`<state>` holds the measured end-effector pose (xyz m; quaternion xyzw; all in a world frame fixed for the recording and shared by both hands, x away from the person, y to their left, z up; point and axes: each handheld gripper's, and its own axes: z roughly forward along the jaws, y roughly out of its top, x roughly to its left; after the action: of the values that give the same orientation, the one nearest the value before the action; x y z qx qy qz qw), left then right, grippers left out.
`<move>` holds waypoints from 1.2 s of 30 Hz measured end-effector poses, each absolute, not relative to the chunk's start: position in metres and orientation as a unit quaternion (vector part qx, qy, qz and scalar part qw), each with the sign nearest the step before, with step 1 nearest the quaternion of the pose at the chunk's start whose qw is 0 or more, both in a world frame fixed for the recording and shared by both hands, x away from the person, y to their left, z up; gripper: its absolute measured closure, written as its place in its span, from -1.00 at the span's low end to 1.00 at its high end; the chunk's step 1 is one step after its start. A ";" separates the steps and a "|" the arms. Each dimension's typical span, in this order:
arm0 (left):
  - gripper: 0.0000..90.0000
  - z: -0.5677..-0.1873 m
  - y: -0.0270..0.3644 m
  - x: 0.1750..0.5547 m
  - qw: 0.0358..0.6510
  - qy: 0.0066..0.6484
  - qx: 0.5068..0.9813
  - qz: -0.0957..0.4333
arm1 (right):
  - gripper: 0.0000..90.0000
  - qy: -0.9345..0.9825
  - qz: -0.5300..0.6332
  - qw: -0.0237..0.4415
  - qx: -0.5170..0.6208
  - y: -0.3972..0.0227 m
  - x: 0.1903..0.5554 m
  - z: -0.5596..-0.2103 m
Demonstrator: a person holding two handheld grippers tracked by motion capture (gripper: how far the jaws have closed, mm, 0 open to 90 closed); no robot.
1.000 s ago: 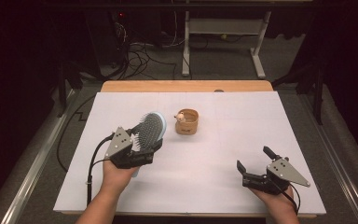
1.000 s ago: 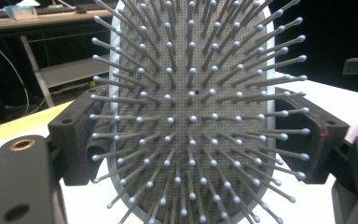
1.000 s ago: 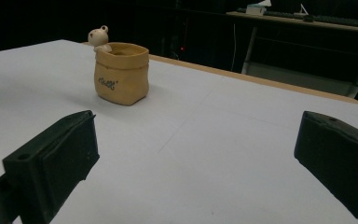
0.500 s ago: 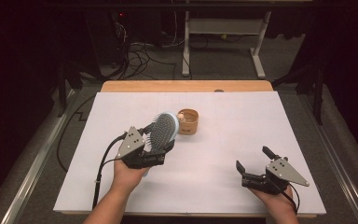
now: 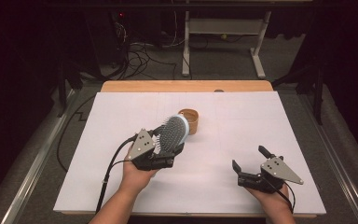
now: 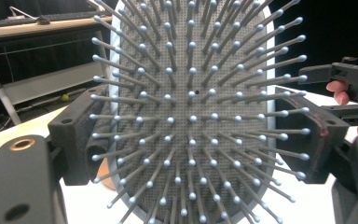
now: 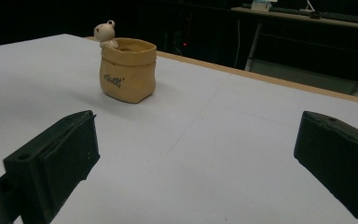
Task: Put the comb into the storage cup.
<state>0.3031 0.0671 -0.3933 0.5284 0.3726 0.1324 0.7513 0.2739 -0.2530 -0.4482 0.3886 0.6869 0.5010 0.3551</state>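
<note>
The left hand-held gripper (image 5: 168, 147) is clamping a hairbrush (image 5: 174, 133), its two black jaws pressing in on the brush from either side. In the left gripper view the hairbrush (image 6: 191, 112) is facing the camera head-on, with a jaw sitting against its rim at 9 o'clock and another at 3 o'clock. The left hand (image 5: 137, 173) is carrying the gripper above the white surface (image 5: 242, 121), a little to the 7 o'clock side of the surface's middle, and the brush head is tilting up and away toward 1 o'clock.

The right hand-held gripper (image 5: 251, 164) is resting low near the 5 o'clock corner of the surface with its jaws standing wide apart and nothing between them. In the right gripper view the two jaws are framing bare white surface.

A small tan pot (image 5: 190, 119), shaped like a sack, is standing upright just beyond the brush head at 1 o'clock from it. In the right gripper view the pot (image 7: 127, 71) is showing dark lettering on its side, and a small pale figure (image 7: 105, 33) is peeking over its far rim; what else lies inside I cannot tell.

The hairbrush is showing a pale blue rim, a grey perforated pad and rows of grey pins with rounded tips.
</note>
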 end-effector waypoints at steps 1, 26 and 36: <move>-0.54 -0.394 0.067 0.303 0.752 0.373 0.528 0.132 | -1.00 0.689 0.500 0.354 0.388 -0.251 0.274 -0.448; -0.54 -0.395 0.067 0.300 0.758 0.369 0.523 0.123 | -0.99 0.696 0.511 0.343 0.370 -0.207 0.321 -0.425; -0.54 -0.393 0.066 0.295 0.765 0.361 0.518 0.128 | -0.99 0.701 0.505 0.351 0.361 -0.185 0.335 -0.425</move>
<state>0.2952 0.0658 -0.3927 0.5184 0.3612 0.1277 0.7645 0.3346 -0.1852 -0.4247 0.3611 0.7007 0.5052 0.3513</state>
